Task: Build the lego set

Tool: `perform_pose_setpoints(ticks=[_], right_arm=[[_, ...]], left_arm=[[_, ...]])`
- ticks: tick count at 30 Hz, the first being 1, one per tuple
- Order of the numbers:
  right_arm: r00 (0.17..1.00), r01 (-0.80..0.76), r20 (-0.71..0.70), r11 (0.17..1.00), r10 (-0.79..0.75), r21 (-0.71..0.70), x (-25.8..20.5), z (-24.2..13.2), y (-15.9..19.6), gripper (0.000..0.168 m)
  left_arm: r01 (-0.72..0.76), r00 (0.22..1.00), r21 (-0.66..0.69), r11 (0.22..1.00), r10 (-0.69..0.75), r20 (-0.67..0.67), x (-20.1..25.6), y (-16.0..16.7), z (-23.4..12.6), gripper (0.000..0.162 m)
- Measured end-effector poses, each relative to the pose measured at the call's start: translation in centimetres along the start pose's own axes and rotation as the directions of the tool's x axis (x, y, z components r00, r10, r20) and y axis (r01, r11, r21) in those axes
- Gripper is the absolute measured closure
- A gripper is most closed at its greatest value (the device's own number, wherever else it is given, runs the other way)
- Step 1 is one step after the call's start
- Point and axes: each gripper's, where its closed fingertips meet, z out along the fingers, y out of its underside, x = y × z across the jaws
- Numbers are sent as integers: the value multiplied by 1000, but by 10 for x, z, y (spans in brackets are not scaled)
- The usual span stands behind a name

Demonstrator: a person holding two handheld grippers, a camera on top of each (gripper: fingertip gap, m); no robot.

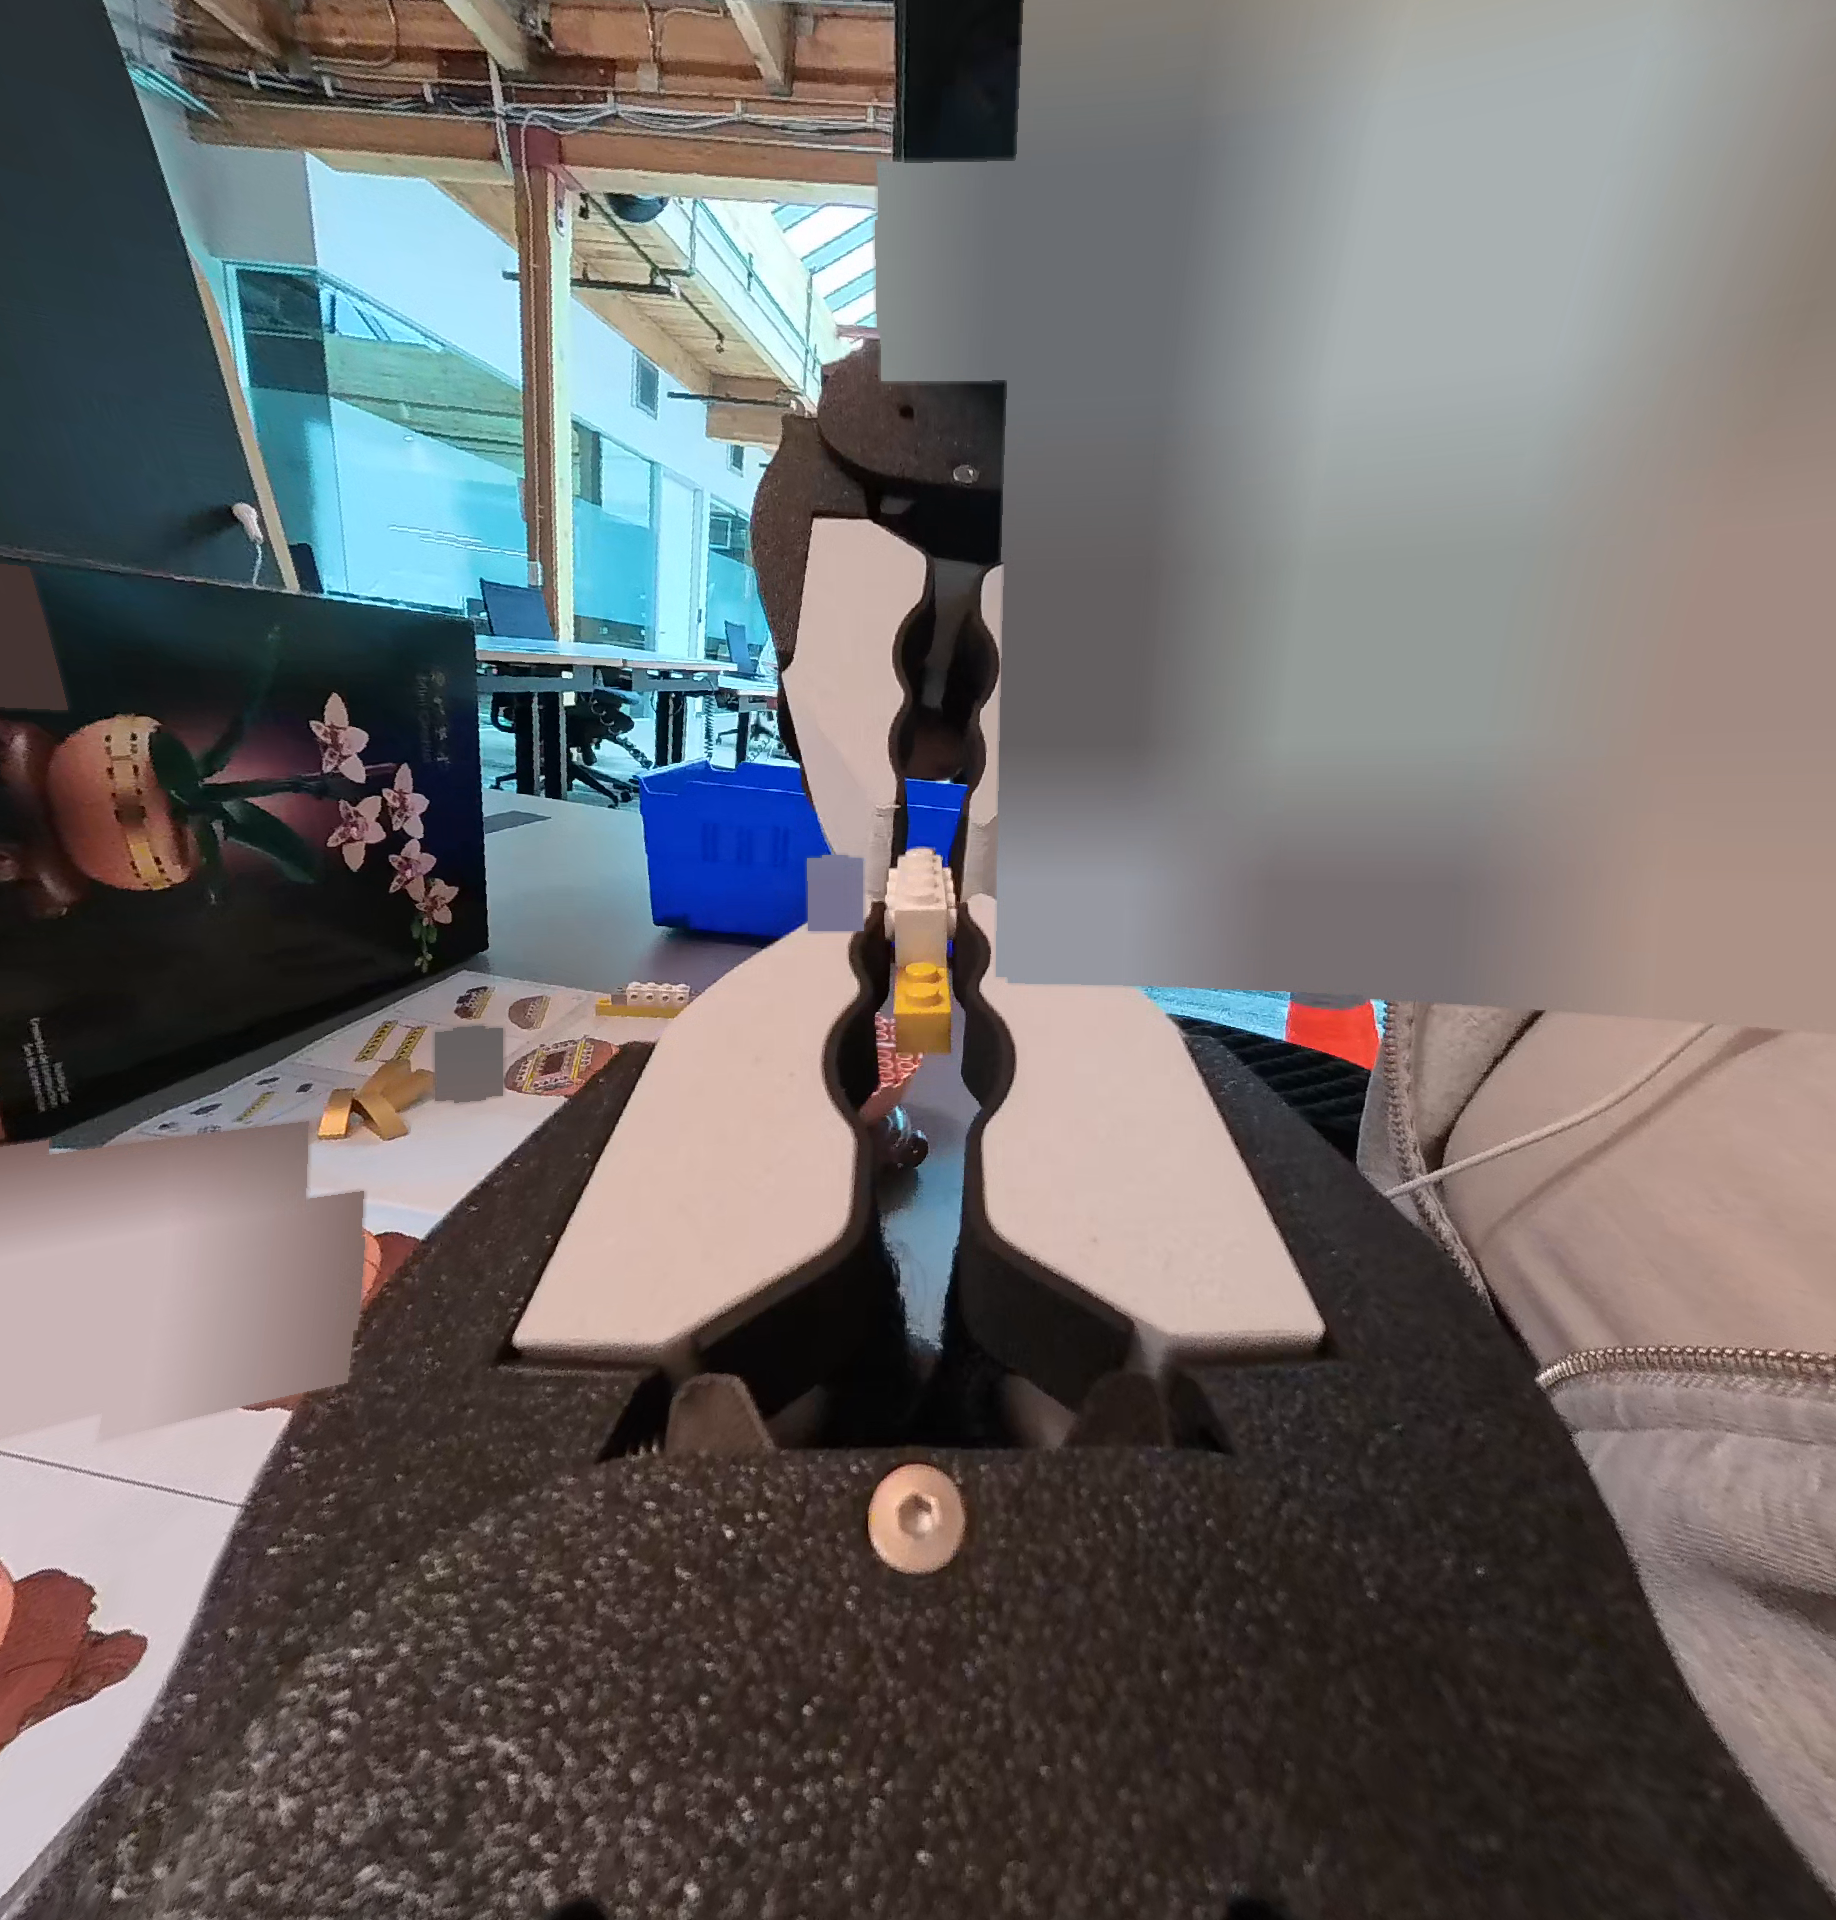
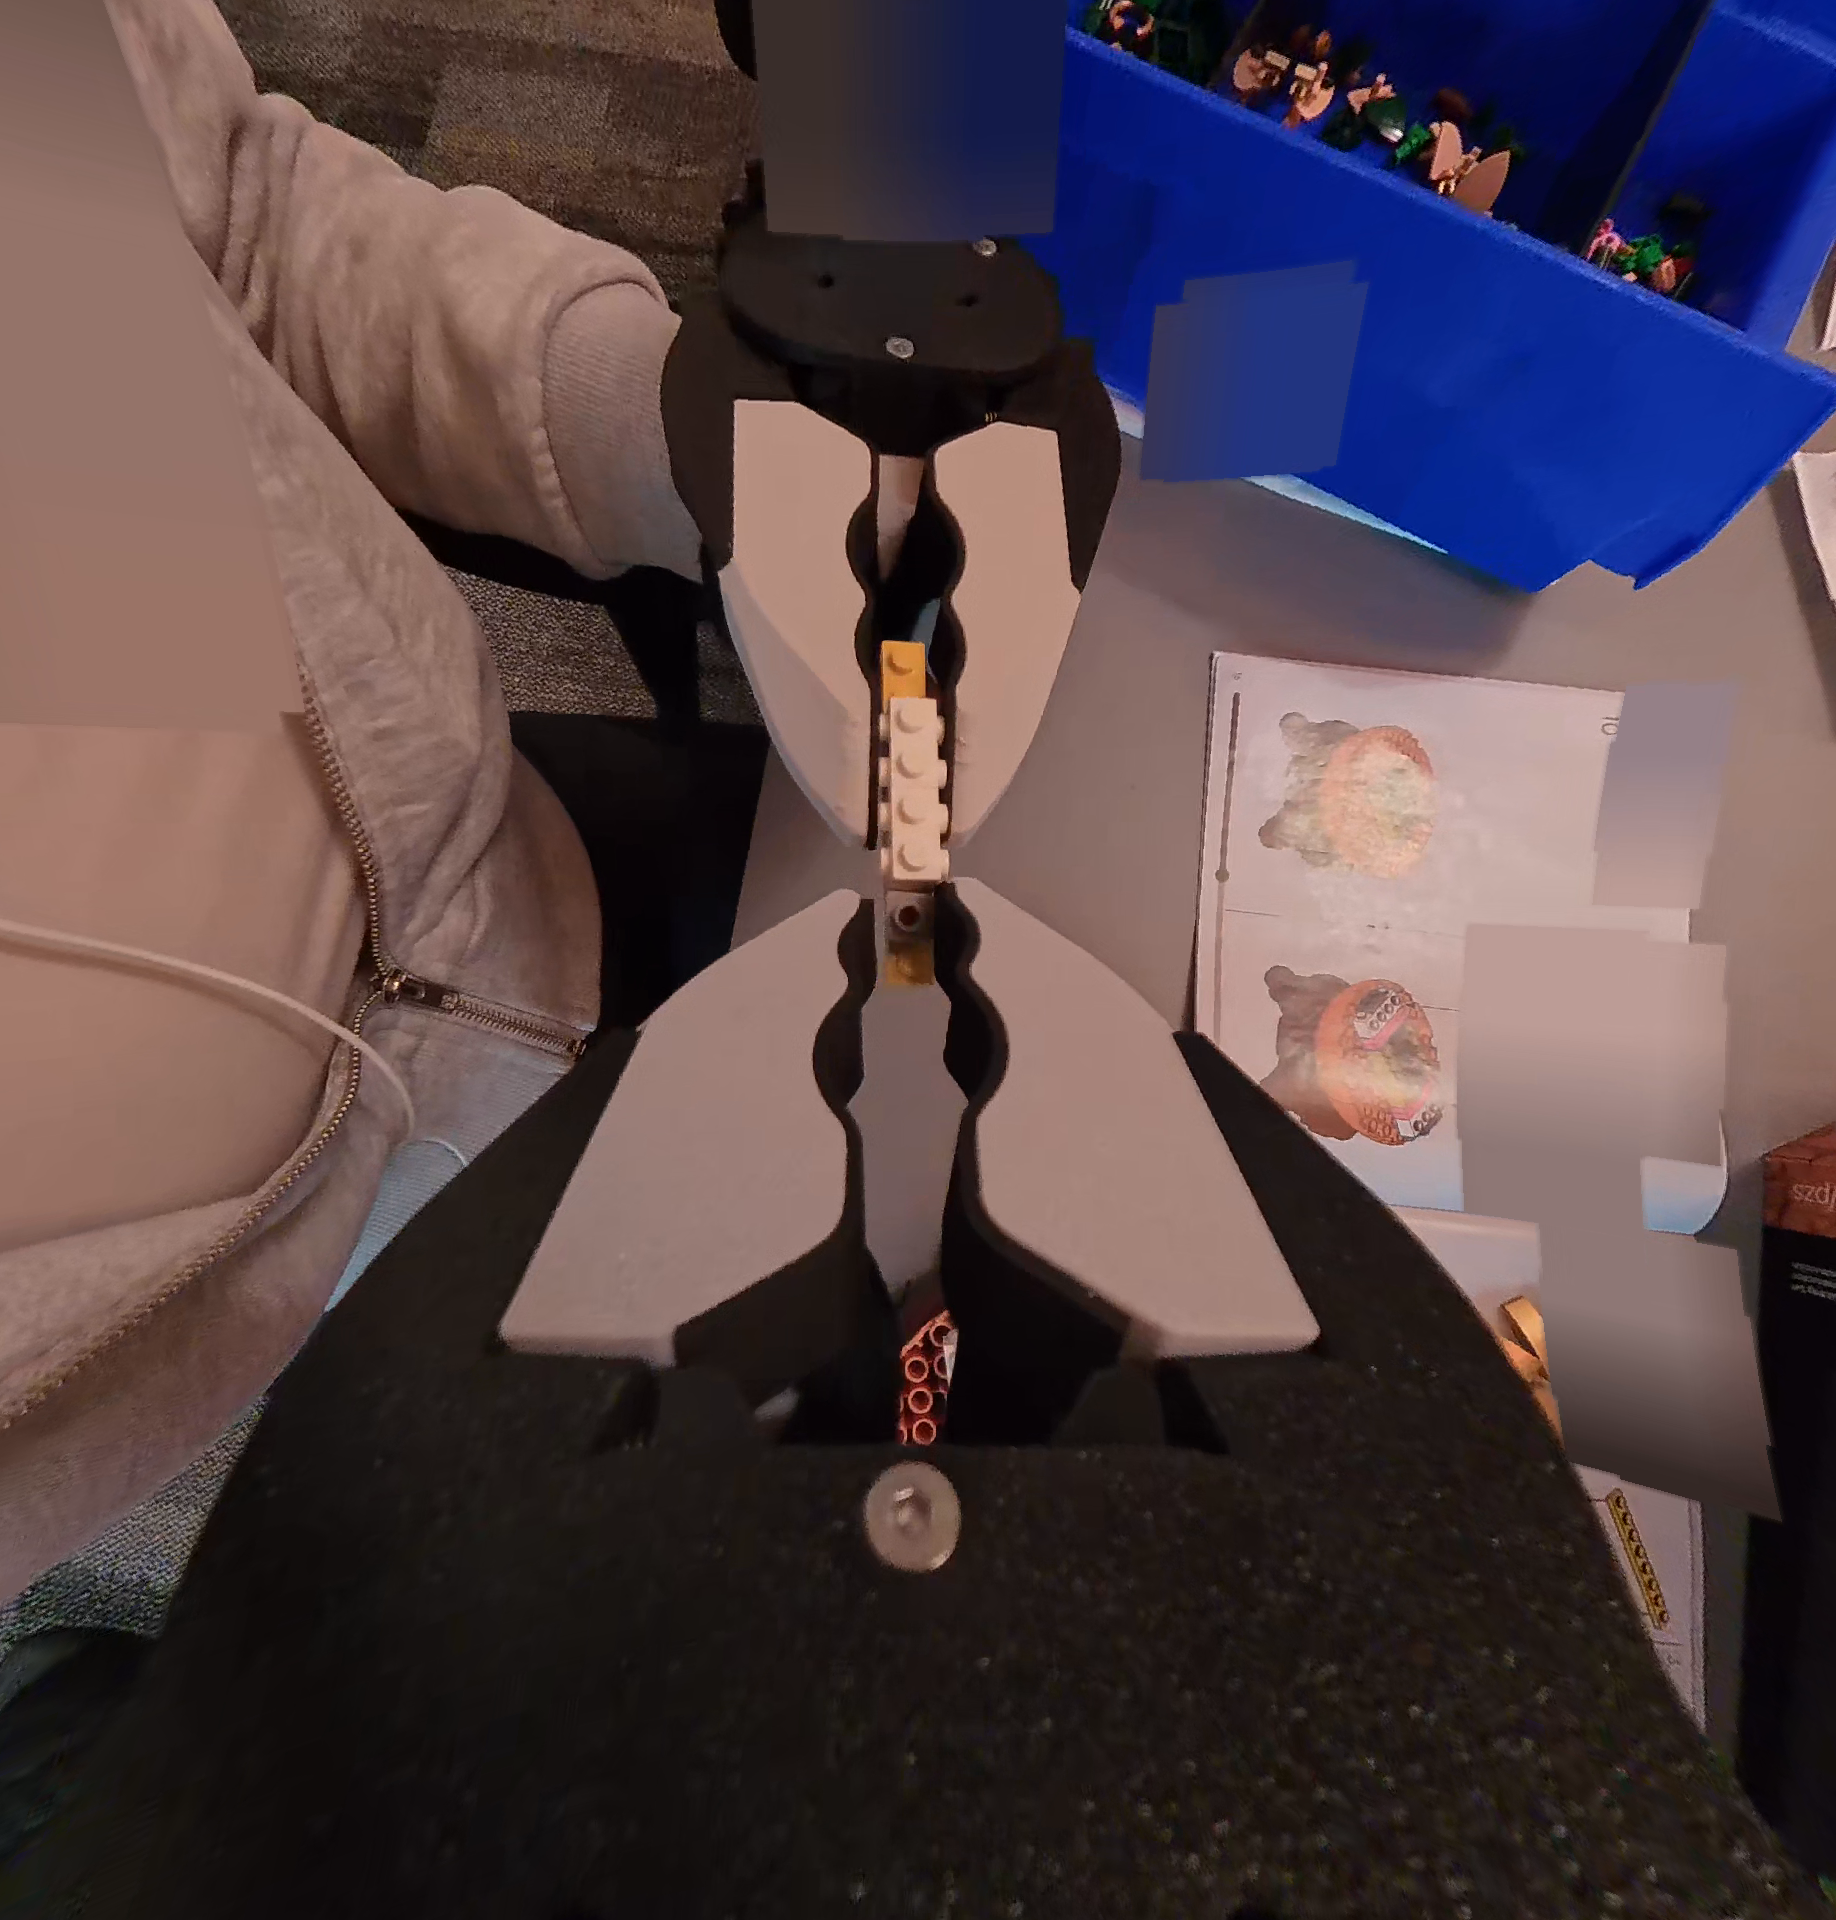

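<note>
In the left wrist view, the left gripper (image 1: 919,997) fills the foreground, its jaws drawn nearly together on the near end of a small brick assembly (image 1: 922,951): a yellow plate (image 1: 922,1006) with a white studded brick (image 1: 922,894) pressed on it. The right gripper (image 1: 940,831) meets it tip to tip from beyond, pointing steeply down. The whole thing is held in the air above the tabletop (image 1: 571,883). Behind lie the set's box (image 1: 228,831), an instruction sheet (image 1: 498,1013) with loose gold pieces (image 1: 374,1107), and a blue bin (image 1: 727,852).

In the right wrist view, the right gripper (image 2: 909,940) is likewise almost closed, pinching the plate's near end (image 2: 909,961); the left gripper (image 2: 909,748) clamps the white brick's flanks (image 2: 912,790) from opposite. The two tools lie in one straight line.

To do this well, I judge both should push squarely along that line, without twisting, so the studs seat evenly.
</note>
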Motion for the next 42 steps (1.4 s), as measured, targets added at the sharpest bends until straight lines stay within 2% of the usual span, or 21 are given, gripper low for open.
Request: perform_pose_setpoints(ticks=[12, 17, 20, 22, 25, 26, 31, 36, 42], right_arm=[[1000, 23, -11, 1000, -23, -7, 1, 0, -2, 154], [995, 38, -93, 997, -32, 62, 11, -9, -10, 133], [971, 173, -192, 972, -142, 158, 14, -25, -17, 118], [895, 382, -318, 905, -312, 189, 11, -38, -21, 115], [648, 695, -596, 689, -475, 206, 4, -65, -39, 125], [582, 751, -653, 628, -484, 204, 1, -72, -45, 126], [374, 855, -740, 517, -559, 41, 8, -78, -51, 125], [268, 904, -780, 428, -566, 0, 0, -86, -62, 132], [193, 921, -801, 387, -567, -52, -7, -89, -67, 138]], left_arm=[[-3, 1000, 12, 1000, 3, 1, -1, -2, 1, 151], [9, 1000, 28, 1000, -9, -13, -2, -9, 2, 151], [23, 999, 42, 999, -22, -23, -3, -18, 2, 151], [70, 997, 72, 995, -67, -47, -4, -30, 2, 152], [124, 990, 84, 989, -117, -77, -6, -47, 3, 152], [129, 989, 78, 989, -122, -84, -6, -52, 5, 152], [124, 986, 77, 989, -114, -124, 1, -79, 14, 152], [132, 980, 83, 988, -117, -163, 11, -93, 24, 152], [169, 968, 87, 982, -149, -201, 18, -95, 30, 152]])
